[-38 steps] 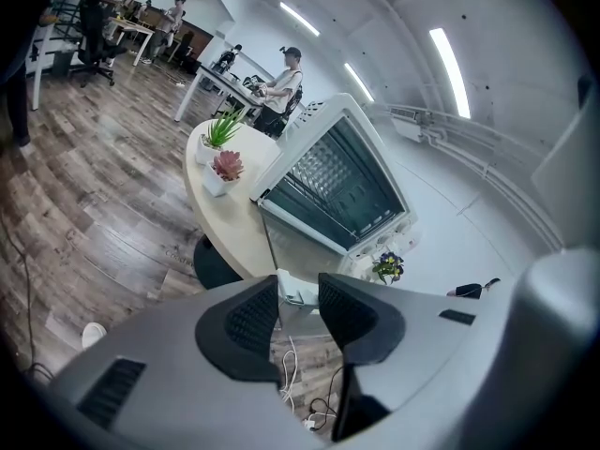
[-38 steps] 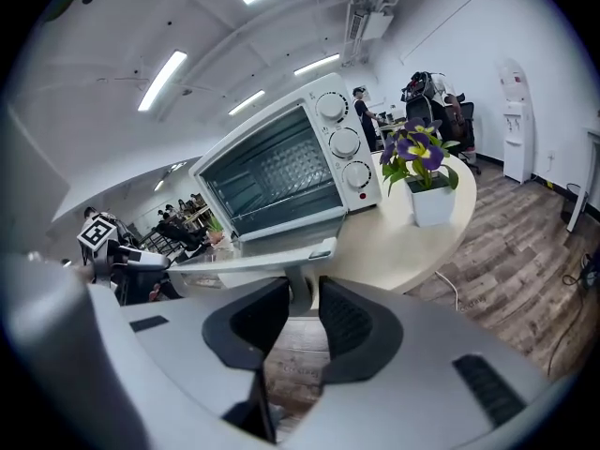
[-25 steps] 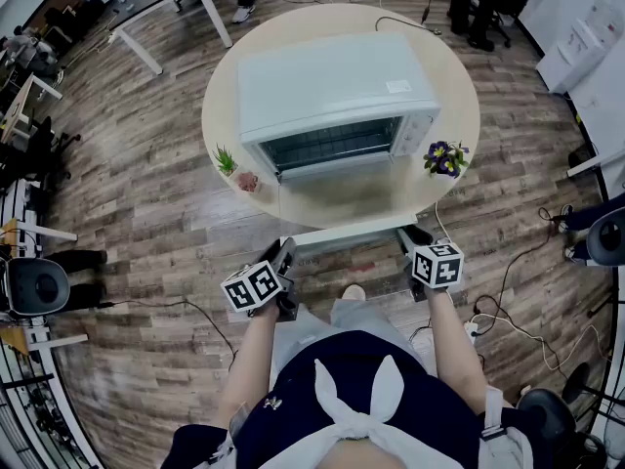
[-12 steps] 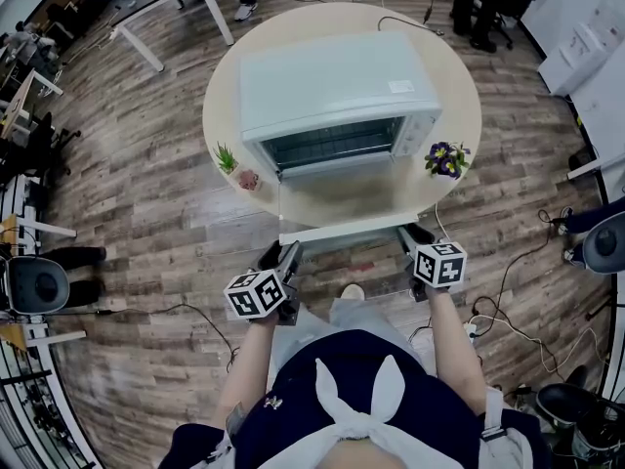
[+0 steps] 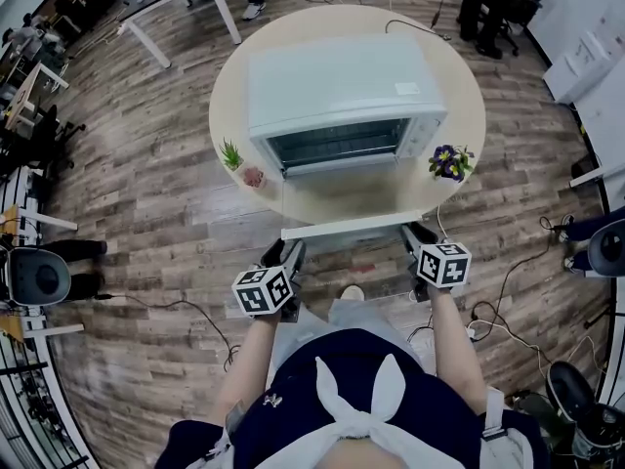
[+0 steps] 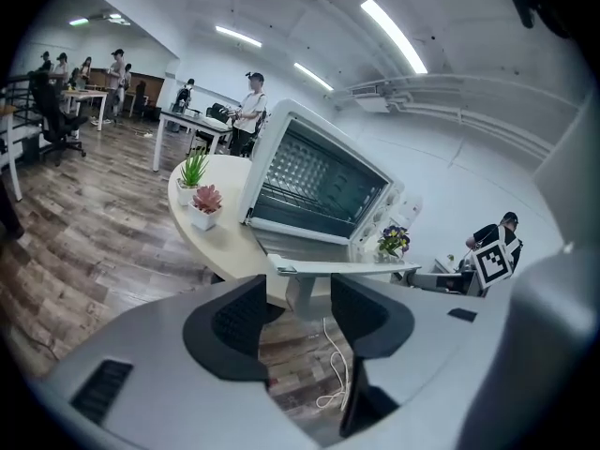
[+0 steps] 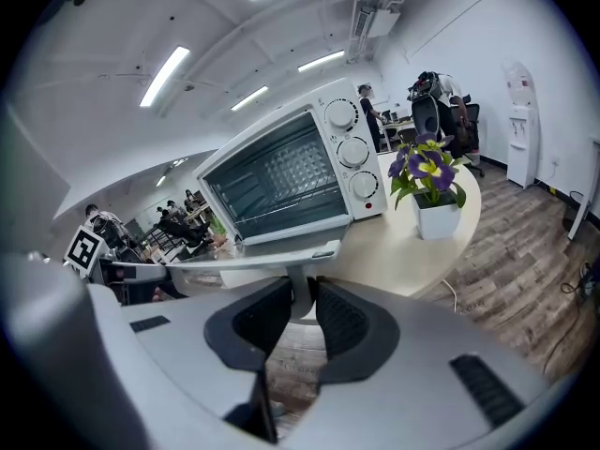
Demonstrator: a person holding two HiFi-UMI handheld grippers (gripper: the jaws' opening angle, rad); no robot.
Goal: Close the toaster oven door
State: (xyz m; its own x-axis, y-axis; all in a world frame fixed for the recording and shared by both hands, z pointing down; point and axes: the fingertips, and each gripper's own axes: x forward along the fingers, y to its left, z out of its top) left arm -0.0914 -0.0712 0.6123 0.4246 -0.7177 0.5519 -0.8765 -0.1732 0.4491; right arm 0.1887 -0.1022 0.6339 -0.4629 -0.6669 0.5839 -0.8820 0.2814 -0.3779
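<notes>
The white toaster oven (image 5: 342,86) is sitting mid-desk (image 5: 467,76), its glass door (image 5: 352,195) lying flat open toward the person, a wire rack (image 5: 337,148) showing inside. The right gripper (image 7: 300,300) is pinching the door handle (image 5: 352,227) in narrow jaws. The left gripper (image 6: 298,293) is holding its jaws wide around the handle, not touching. Small pots are holding purple flowers (image 5: 447,159) and a green plant (image 5: 230,154).

an open-plan office: desks (image 6: 187,117), swivel chairs (image 5: 39,281), strip ceiling lights (image 6: 394,36), wood-look floor (image 5: 146,164).
</notes>
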